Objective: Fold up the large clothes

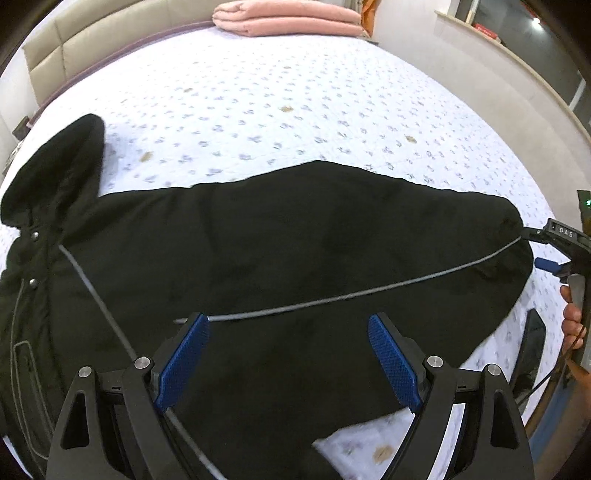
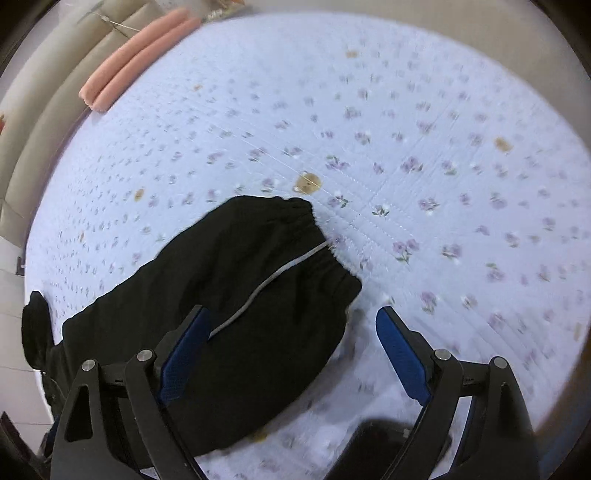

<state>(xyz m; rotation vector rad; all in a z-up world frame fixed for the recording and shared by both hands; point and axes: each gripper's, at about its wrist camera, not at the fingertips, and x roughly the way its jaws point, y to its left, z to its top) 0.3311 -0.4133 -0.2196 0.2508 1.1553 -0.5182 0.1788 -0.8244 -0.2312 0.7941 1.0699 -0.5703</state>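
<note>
Black jacket (image 1: 295, 236) on bed (image 1: 258, 110): bulky, soft, limp.
My left gripper (image 1: 288, 354) and right gripper (image 2: 291, 347) spread, empty; I'd pinch the sleeve cuff (image 2: 314, 236).

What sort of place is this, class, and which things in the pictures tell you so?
Most likely a bedroom. A wide bed with a flowered quilted cover fills both views, a padded headboard runs along its far edge, and a folded pink blanket lies by it. A black jacket is spread on the bed.
</note>
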